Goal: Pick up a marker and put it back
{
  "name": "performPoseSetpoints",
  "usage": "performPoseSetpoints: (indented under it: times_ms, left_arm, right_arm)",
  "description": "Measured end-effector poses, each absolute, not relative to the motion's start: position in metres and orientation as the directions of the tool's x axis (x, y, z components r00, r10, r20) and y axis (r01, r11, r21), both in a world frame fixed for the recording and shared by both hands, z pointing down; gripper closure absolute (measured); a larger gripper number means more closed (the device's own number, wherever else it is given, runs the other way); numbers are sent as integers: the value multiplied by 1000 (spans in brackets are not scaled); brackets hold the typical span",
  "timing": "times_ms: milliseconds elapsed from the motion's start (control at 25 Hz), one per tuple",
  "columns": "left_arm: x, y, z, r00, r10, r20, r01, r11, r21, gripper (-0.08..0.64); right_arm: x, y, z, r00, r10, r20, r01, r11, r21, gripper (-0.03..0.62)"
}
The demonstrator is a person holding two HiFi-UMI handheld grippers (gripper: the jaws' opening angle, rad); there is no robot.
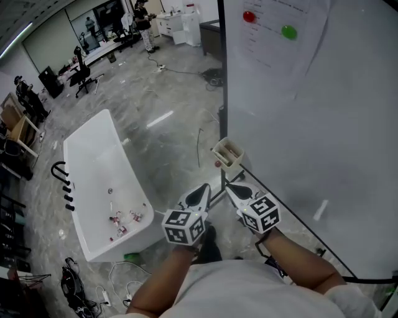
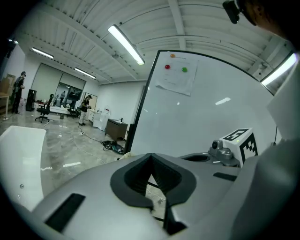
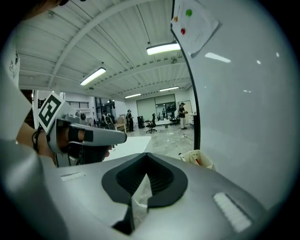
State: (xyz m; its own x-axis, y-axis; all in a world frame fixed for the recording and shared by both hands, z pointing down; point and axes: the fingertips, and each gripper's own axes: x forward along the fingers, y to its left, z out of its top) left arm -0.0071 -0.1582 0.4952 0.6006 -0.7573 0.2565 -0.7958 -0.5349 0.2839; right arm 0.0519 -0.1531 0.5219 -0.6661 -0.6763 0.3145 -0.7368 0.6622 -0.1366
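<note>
Head view: the person stands at a whiteboard (image 1: pixel 311 124) with both arms held out low. The left gripper (image 1: pixel 205 187) and the right gripper (image 1: pixel 229 186) sit side by side, tips near each other and aimed at the board's lower left corner. A small cream holder (image 1: pixel 227 152) hangs at that corner, just beyond the tips. A red marker (image 1: pixel 217 164) pokes out at its lower left edge (only the red end shows), untouched by either gripper. A sheet of paper (image 1: pixel 267 37) is pinned high on the board by a red magnet (image 1: pixel 249 17) and a green magnet (image 1: pixel 289 31). A white bathtub (image 1: pixel 99 168) stands on the grey floor (image 1: pixel 168 93) to the left, with small bits of litter lying in it.

Left gripper view: the jaws are drawn together at their tips, and only a thin wedge of floor shows behind them. Nothing is between them. The whiteboard fills the right half, and the right gripper's marker cube sits close at the right.

Right gripper view: these jaws are also closed on nothing. The holder sits just right of them against the board's dark frame, a red marker end showing inside. The left gripper reaches in from the left, level with this one.
</note>
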Motion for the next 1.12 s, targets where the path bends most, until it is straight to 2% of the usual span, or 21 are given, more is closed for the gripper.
performPoseSetpoints:
  times_ms: [560, 880, 1120]
  left_arm:
    - [-13, -335, 542, 726, -600, 336, -687, -647, 330, 558]
    - [-14, -372, 558, 762, -545, 349, -647, -663, 377, 558]
    - [-23, -391, 568, 766, -535, 356, -643, -655, 397, 558]
  right_arm:
    - [27, -330, 593, -512, -672, 535, -817, 573, -62, 591]
    - [22, -367, 630, -428, -610, 666, -816, 578, 5, 497]
    - [13, -384, 663, -374, -560, 740, -808, 588, 37, 483]
